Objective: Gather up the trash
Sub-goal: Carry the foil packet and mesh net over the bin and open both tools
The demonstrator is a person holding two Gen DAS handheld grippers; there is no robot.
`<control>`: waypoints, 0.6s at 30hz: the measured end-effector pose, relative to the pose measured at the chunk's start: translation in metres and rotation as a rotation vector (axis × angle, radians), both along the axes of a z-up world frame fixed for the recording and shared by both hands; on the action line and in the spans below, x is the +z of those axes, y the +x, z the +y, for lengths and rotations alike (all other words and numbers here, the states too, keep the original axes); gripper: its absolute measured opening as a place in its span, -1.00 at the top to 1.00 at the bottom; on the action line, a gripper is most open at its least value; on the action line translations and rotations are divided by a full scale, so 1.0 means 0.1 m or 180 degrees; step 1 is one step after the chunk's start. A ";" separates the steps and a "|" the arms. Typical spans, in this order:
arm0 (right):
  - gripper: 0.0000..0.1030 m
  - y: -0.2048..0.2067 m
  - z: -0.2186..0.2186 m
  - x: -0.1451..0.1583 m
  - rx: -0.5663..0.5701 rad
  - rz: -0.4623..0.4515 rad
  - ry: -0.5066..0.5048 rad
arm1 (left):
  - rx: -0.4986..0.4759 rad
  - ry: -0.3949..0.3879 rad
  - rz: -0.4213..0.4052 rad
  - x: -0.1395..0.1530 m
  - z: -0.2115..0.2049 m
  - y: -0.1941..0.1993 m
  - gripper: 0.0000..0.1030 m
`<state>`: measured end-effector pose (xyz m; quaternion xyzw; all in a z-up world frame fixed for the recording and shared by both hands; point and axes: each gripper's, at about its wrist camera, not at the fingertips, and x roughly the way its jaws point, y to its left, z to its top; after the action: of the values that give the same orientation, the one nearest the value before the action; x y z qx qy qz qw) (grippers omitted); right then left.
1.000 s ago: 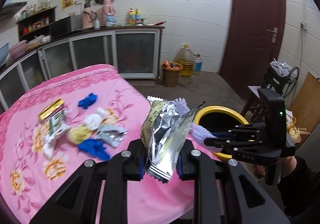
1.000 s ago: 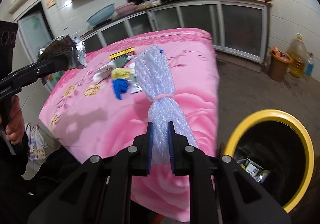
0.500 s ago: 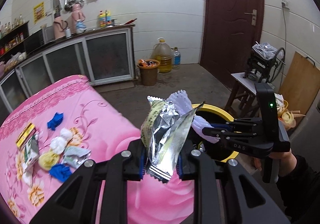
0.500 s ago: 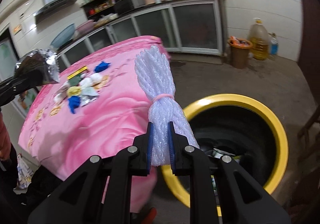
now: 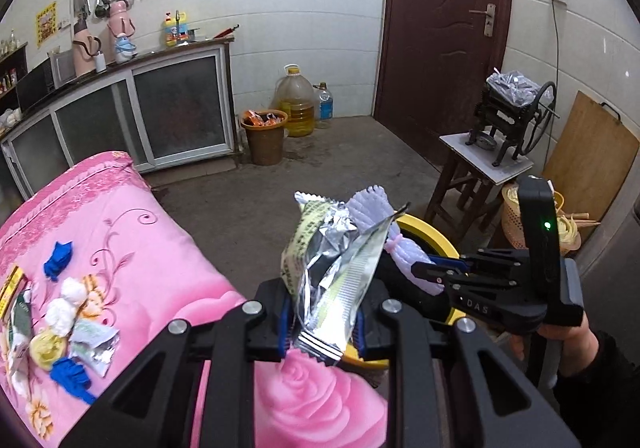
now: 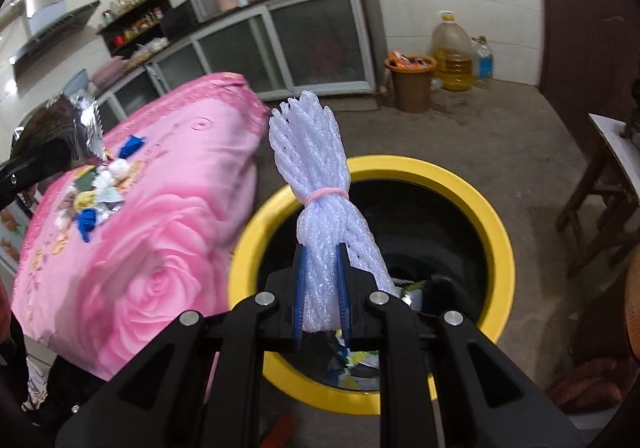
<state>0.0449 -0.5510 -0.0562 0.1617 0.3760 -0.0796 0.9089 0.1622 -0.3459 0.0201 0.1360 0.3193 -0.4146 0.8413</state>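
Observation:
My left gripper (image 5: 323, 324) is shut on a crumpled silver and yellow foil wrapper (image 5: 332, 272), held upright beside the table's corner. My right gripper (image 6: 323, 290) is shut on a white foam net bundle (image 6: 320, 184) tied with a pink band, hanging over the mouth of the yellow-rimmed black bin (image 6: 496, 224). Some trash lies at the bin's bottom. In the left wrist view the right gripper (image 5: 428, 272) holds the foam net (image 5: 372, 204) just right of the wrapper, over the bin's rim (image 5: 436, 236). Several scraps (image 5: 76, 332) lie on the pink table (image 5: 168, 272).
A brown bucket (image 5: 265, 136) and an oil jug (image 5: 295, 104) stand by the far cabinets. A wooden stool with a hand-crank machine (image 5: 508, 120) stands right of the bin, before a dark door (image 5: 444, 28). Bare concrete floor lies between them.
Both grippers swung right, away from the table, with their loads still held. The bin's mouth now lies right under the foam net, and the scraps have slid to the left edge.

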 end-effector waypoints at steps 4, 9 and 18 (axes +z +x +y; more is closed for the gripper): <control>0.72 0.02 -0.07 -0.08 -0.0159 0.0133 -0.0065 | -0.0025 -0.0004 0.0070 -0.16 -0.21 0.09 0.59; 0.72 0.02 -0.15 -0.17 -0.0300 0.0273 0.0000 | -0.0026 0.0062 0.0321 -0.43 -0.46 0.29 0.59; 0.69 0.03 -0.22 -0.23 -0.0431 0.0387 0.0028 | -0.0097 0.0142 0.0466 -0.69 -0.67 0.36 0.54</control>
<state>0.0476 -0.5732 -0.0795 0.1856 0.4190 -0.1489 0.8763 0.1984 -0.4126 -0.0489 0.1288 0.3870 -0.4289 0.8060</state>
